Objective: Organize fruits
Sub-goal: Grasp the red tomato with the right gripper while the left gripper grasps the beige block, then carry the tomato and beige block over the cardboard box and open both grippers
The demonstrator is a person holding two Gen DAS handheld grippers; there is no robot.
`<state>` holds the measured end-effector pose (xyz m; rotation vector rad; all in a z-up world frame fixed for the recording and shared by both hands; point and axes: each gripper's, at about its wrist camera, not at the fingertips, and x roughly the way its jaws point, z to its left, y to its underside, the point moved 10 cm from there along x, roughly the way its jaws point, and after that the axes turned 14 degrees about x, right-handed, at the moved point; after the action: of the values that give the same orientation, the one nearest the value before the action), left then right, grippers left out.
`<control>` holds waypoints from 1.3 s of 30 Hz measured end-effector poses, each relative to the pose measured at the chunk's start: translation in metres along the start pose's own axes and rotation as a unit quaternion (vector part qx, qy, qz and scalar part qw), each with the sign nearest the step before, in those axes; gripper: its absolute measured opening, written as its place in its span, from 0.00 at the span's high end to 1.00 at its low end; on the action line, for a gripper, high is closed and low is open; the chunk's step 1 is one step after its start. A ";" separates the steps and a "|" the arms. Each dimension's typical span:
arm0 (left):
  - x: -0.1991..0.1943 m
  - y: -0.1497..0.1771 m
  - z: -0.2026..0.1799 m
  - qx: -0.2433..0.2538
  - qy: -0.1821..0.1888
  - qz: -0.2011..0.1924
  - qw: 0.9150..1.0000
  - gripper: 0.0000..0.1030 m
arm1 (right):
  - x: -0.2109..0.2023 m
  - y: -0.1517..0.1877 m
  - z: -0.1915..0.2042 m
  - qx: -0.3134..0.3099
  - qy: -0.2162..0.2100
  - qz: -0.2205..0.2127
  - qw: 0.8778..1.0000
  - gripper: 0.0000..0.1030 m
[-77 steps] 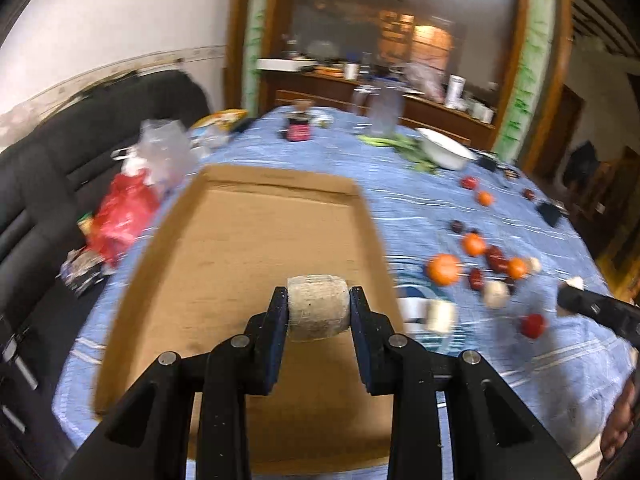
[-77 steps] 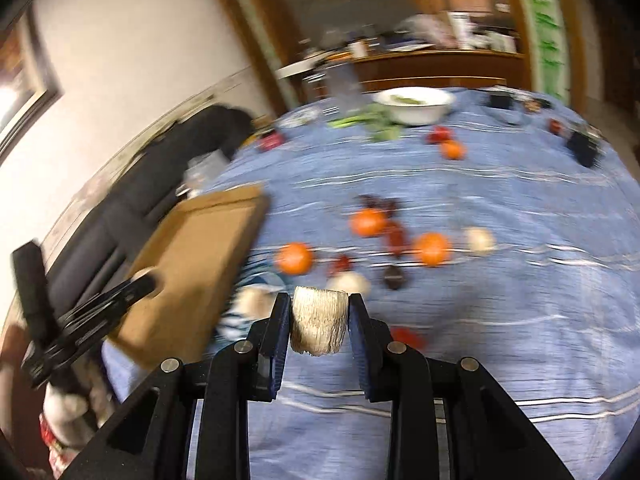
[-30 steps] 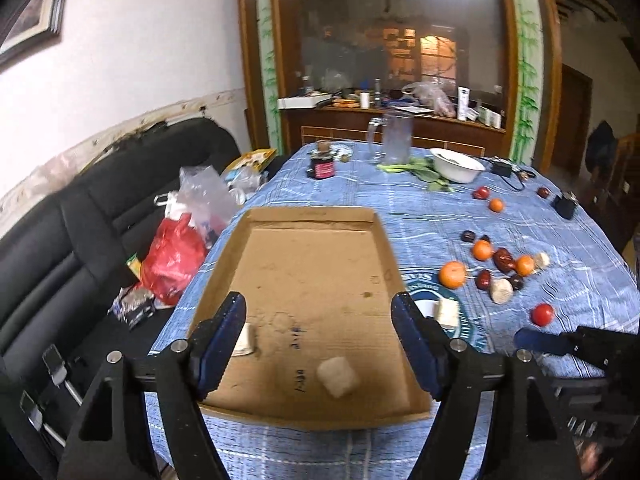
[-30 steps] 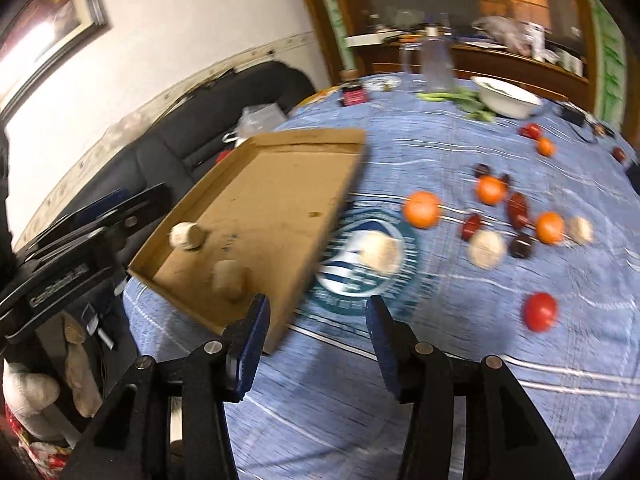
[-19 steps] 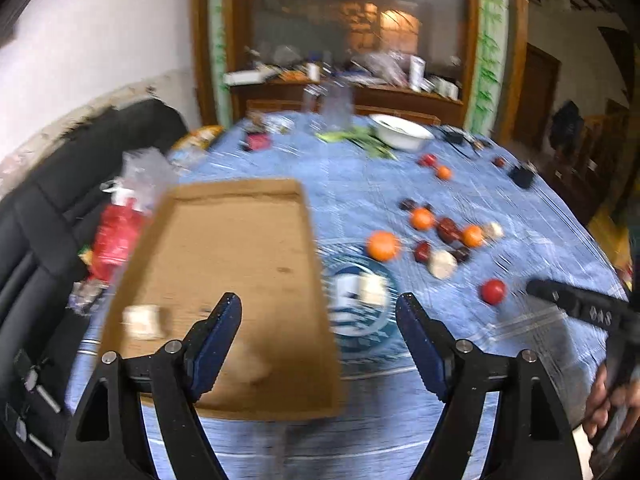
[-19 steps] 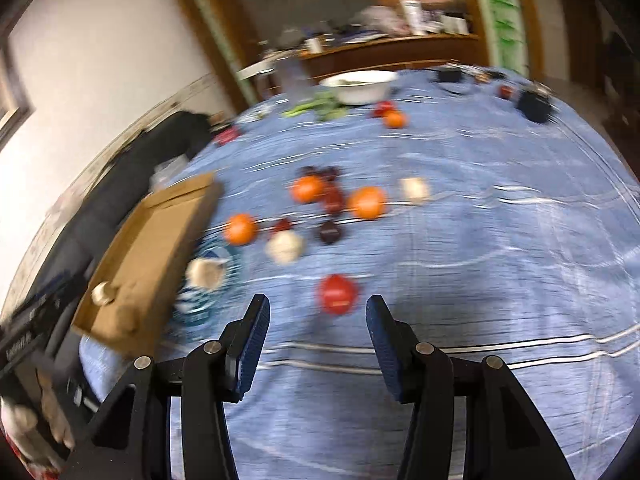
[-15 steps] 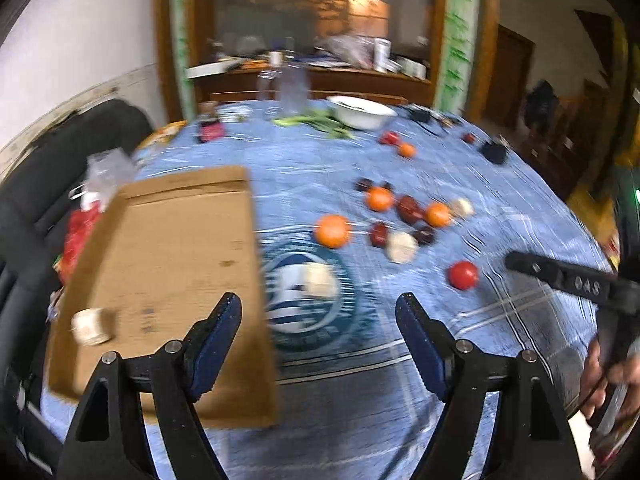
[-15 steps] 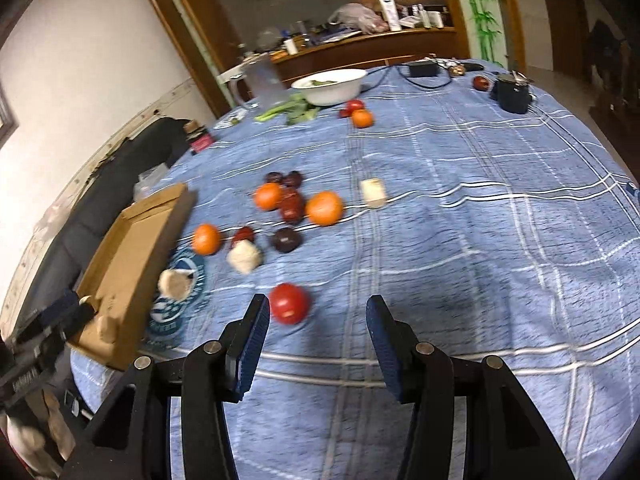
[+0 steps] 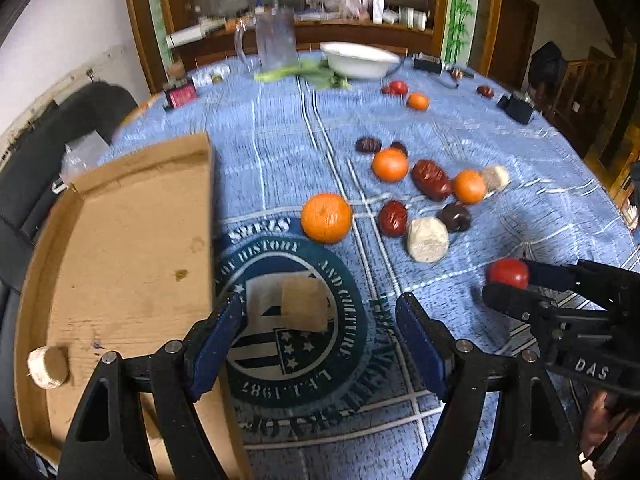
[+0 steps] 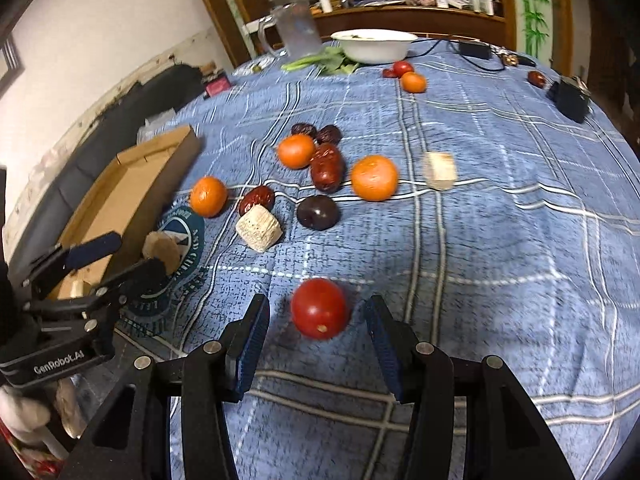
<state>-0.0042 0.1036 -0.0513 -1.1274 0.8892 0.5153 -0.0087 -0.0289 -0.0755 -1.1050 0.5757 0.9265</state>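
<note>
My left gripper (image 9: pixel 320 312) is open around a tan cork-like chunk (image 9: pixel 302 305) lying on the round emblem of the blue cloth, beside the cardboard tray (image 9: pixel 120 240). One pale chunk (image 9: pixel 47 366) lies in the tray's near corner. My right gripper (image 10: pixel 316 320) is open with a red tomato (image 10: pixel 319 308) between its jaws, on the cloth. In the left wrist view the right gripper (image 9: pixel 520 284) and the tomato (image 9: pixel 508 274) show at right. Oranges (image 9: pixel 326 218), red dates (image 9: pixel 393 218), a dark plum (image 10: pixel 318 212) and pale chunks (image 9: pixel 427 239) lie scattered mid-table.
A white bowl (image 9: pixel 358 60), greens (image 9: pixel 304 72) and a glass jug (image 9: pixel 276 38) stand at the far end. A tomato and an orange (image 9: pixel 418 101) lie past the cluster. A black box (image 10: pixel 570 98) sits far right. A black sofa (image 9: pixel 44 140) is left of the table.
Both grippers let go of their pale chunks into the tray, opened, and swung right. The left now brackets the tan chunk; the right has closed in on the tomato.
</note>
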 end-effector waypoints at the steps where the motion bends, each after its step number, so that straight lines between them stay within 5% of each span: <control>1: 0.004 0.001 -0.001 0.001 0.004 0.008 1.000 0.24 | 0.001 -0.002 0.001 -0.005 0.002 -0.002 1.000 0.47; 4: 0.016 0.004 -0.008 0.014 0.007 0.025 1.000 0.25 | 0.003 -0.003 0.003 -0.014 0.006 0.001 1.000 0.47; 8: 0.020 0.003 -0.008 0.012 0.002 0.018 1.000 0.66 | 0.004 -0.003 0.003 -0.028 0.018 -0.003 0.999 0.53; 11: 0.017 0.003 0.000 -0.006 0.005 0.010 1.000 0.77 | 0.003 -0.004 0.000 -0.032 0.032 -0.009 0.999 0.69; 23: -0.018 0.014 0.009 -0.037 0.020 -0.030 0.999 0.79 | -0.018 0.003 0.005 -0.010 0.018 -0.018 1.000 0.70; 39: -0.082 0.030 0.037 -0.061 -0.010 -0.087 0.994 0.79 | -0.057 0.019 0.052 -0.050 0.004 -0.044 0.998 0.70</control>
<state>-0.0610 0.1547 0.0050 -1.2962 0.7415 0.4416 -0.0568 0.0025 -0.0205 -1.2146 0.4871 0.8818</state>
